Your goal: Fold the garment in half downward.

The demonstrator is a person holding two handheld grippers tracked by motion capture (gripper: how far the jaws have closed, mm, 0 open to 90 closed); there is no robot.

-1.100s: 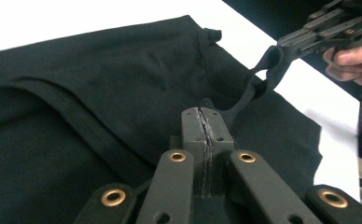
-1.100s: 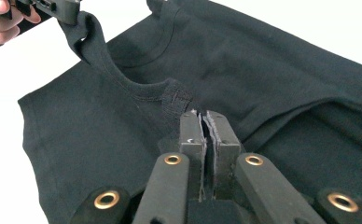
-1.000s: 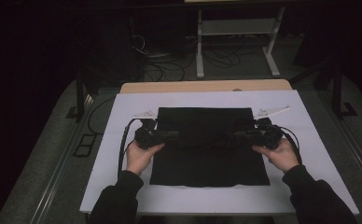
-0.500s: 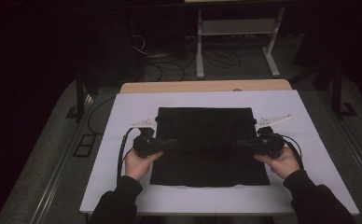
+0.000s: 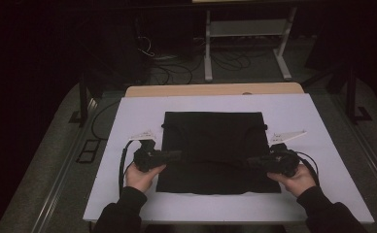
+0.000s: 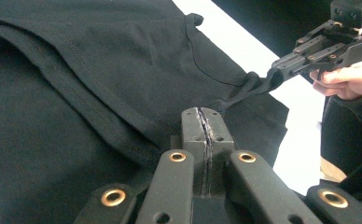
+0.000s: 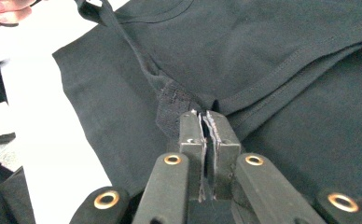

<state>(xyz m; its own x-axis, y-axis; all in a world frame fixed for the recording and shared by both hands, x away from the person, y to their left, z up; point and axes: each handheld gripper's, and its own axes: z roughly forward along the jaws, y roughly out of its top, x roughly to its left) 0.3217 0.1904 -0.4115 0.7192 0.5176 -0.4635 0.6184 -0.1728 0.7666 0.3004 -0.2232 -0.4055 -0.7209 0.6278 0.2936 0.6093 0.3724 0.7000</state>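
Black garment [image 5: 214,145], a T-shirt by the look of its stitched hems and curved neckline, lies mid-board on the white board [image 5: 128,121]. A folded layer is being carried toward the person; the fold edge runs across from 9 to 3 o'clock between the two grippers.

Left gripper [image 5: 177,156] at 9 o'clock of the cloth: jaws pressed together, cloth pinched in the seam between them, plain in the left gripper view [image 6: 202,122]. Right gripper [image 5: 251,161] at 3 o'clock: jaws likewise clamped on a bunched hem [image 7: 206,122]. Each gripper view also catches the other gripper across the fabric [image 6: 286,65], holding a pulled corner taut.

Orientation: the garment's outline reads near square in the high view, sides parallel to the board. The gripped edge is the long axis of the work, lying 9 to 3. The neckline curve shows in both gripper views, but which way the collar points I cannot tell.

Step in hand, as I judge it: a fold of the far half toward 6 o'clock, mid-carry. Next move calls for both hands to travel evenly toward the near hem, keep the edge taut and level, lay it down square, then release.

Beyond: wooden table edge [image 5: 215,89] at 12 o'clock, cables and a stand on the floor.
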